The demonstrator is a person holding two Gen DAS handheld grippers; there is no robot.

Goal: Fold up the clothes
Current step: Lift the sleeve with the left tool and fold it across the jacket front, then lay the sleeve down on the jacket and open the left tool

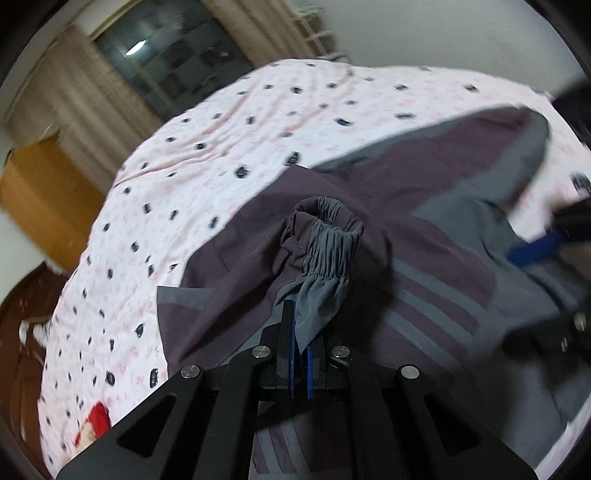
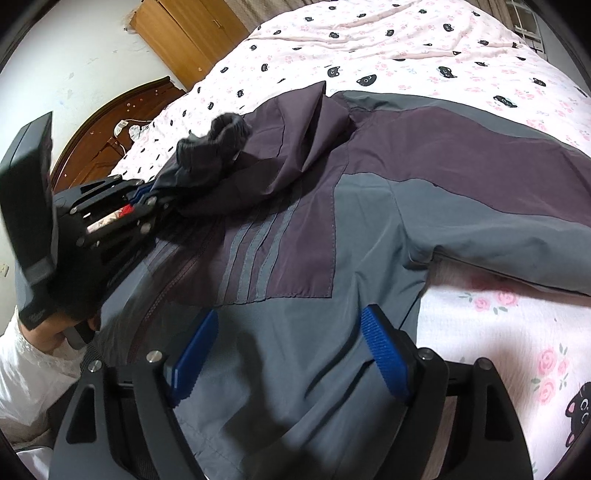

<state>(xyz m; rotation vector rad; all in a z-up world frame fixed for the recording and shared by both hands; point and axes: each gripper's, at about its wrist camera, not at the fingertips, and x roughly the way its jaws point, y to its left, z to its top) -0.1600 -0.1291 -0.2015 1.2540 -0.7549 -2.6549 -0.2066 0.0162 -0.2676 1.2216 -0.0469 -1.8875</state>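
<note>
A grey and dark purple jacket lies spread on the bed, one sleeve stretched to the right. My left gripper is shut on the other sleeve near its gathered elastic cuff and holds it over the jacket's chest. It shows in the right wrist view at the left, with the cuff beyond it. My right gripper is open and empty, just above the jacket's grey lower front. Its blue pad shows at the right of the left wrist view.
The bed carries a pink sheet with black cat faces. A wooden wardrobe and a dark wooden headboard stand to the left. A curtained window is beyond the bed. A red item lies on the sheet.
</note>
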